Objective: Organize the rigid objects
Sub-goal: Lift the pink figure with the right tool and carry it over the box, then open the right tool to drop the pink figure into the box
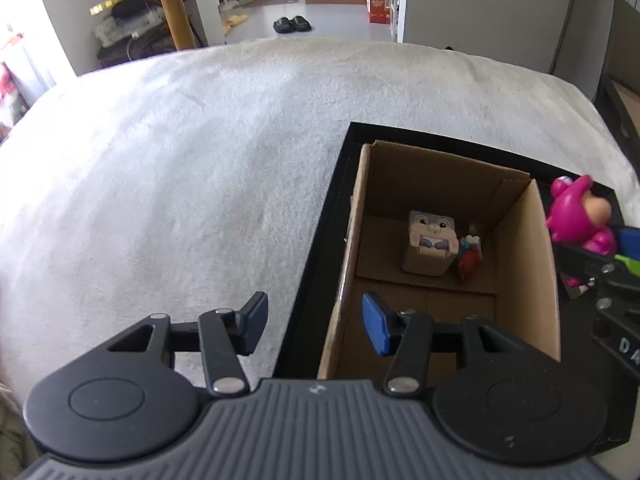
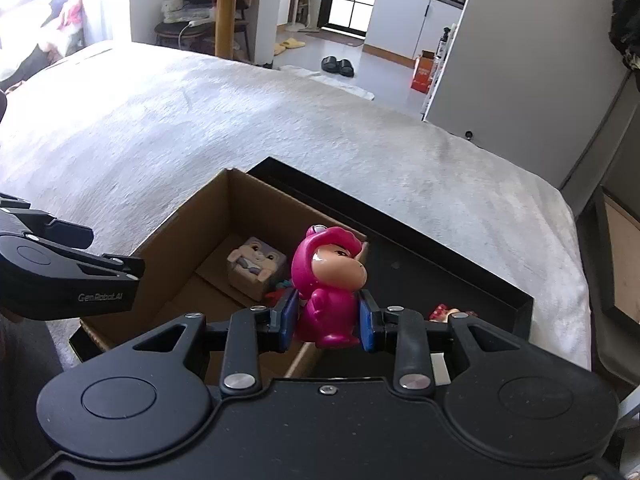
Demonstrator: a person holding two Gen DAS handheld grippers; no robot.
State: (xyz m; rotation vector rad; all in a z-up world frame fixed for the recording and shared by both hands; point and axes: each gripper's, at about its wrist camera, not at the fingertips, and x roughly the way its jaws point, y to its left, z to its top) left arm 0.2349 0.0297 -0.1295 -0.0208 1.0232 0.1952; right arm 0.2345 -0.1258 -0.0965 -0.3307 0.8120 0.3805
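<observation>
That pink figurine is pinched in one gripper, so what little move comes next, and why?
Probably carry the pink figurine a little left over the open cardboard box and release it there. The right hand-held gripper grips it above the box's right wall, and the bunny cube toy already sits inside, with bare floor around it.

Bright daylight glares top left; fisheye edges bend.

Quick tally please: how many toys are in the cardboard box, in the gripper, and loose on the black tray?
In the cardboard box: 2, the grey cube figure and a small red toy.
In the right gripper: 1, the pink figurine.
Loose on the black tray: 1, a red piece.
Total: 4
</observation>
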